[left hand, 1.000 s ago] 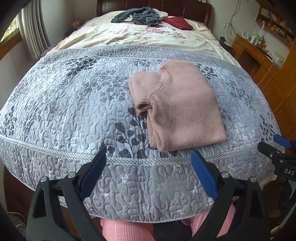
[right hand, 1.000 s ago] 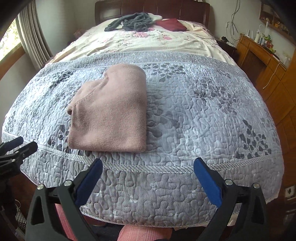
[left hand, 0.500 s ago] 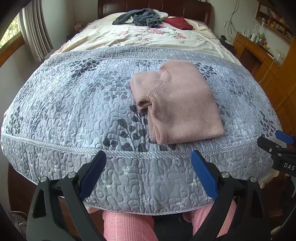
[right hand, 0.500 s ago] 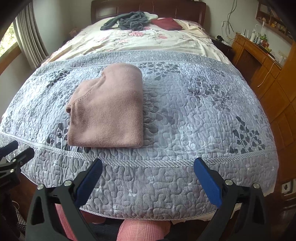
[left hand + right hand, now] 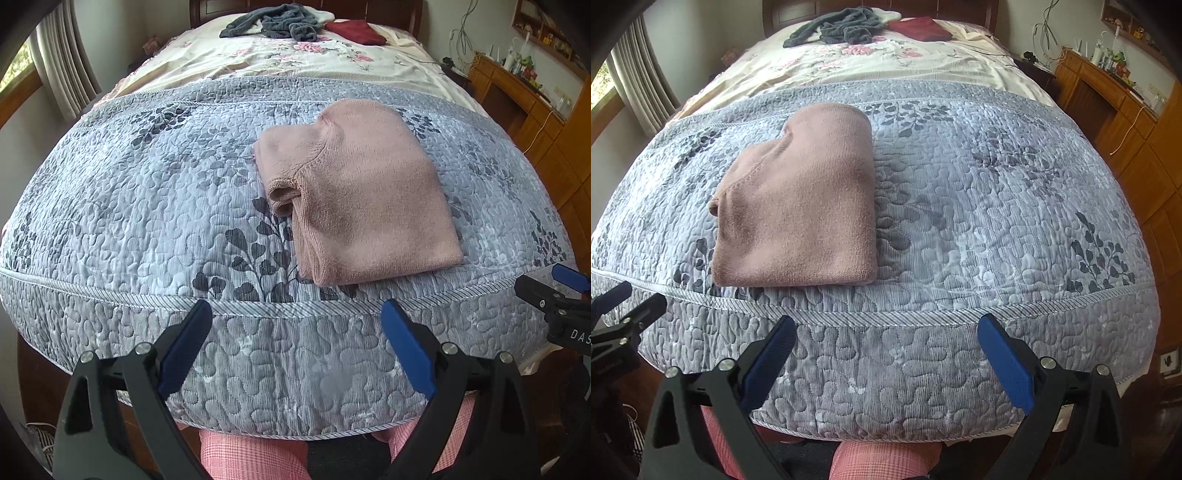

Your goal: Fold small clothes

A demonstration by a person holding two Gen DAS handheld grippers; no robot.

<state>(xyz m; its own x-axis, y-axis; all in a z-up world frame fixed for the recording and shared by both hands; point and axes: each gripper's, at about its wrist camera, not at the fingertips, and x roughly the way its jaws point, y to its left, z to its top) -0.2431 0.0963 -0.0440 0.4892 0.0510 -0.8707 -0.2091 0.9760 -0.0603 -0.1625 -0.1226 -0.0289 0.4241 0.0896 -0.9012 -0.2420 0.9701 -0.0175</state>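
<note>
Left wrist view has the folded pink sweater (image 5: 365, 199) centre-right, long axis probably running away, above the left gripper (image 5: 295, 343); both grippers spread, empty.

Both grippers hover side by side off the near edge of the bed, the left gripper (image 5: 295, 339) and the right gripper (image 5: 886, 350) each with blue-padded fingers spread wide, holding nothing, above pink-checked legs (image 5: 255, 458).
</note>
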